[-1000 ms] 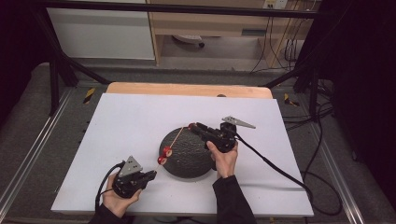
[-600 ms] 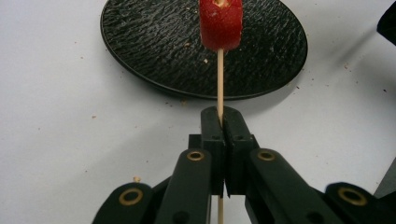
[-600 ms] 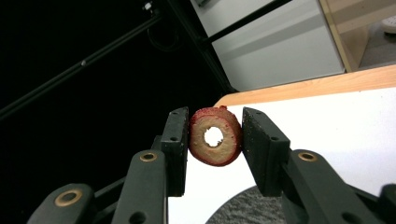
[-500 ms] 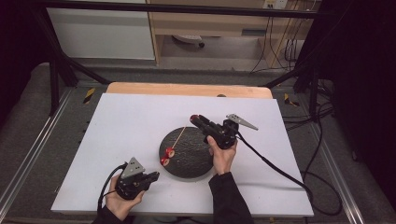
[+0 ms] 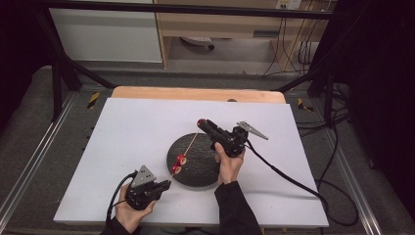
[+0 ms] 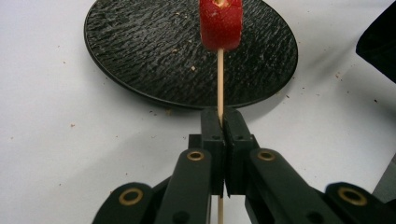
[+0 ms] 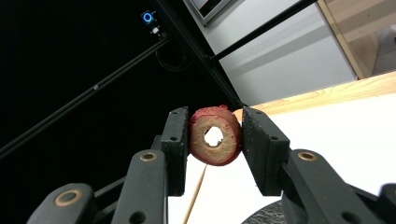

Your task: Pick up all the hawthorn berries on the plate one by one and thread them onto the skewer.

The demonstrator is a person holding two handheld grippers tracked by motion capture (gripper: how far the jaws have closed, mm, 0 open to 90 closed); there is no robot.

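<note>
Right gripper (image 5: 203, 123), clamped on the red ring (image 7: 215, 135), sits at frame centre atop the skewer (image 5: 188, 147), whose axis descends lower-left to the left gripper (image 5: 165, 185) clamping its base.

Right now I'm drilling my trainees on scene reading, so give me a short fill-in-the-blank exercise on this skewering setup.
1. The left hand-held gripper is shut on a wooden ____.
2. The right hand-held gripper holds a red-rimmed ring slice with a ____ through its middle.
3. The round plate is ____ in colour.

Missing words: skewer; hole; black
</note>
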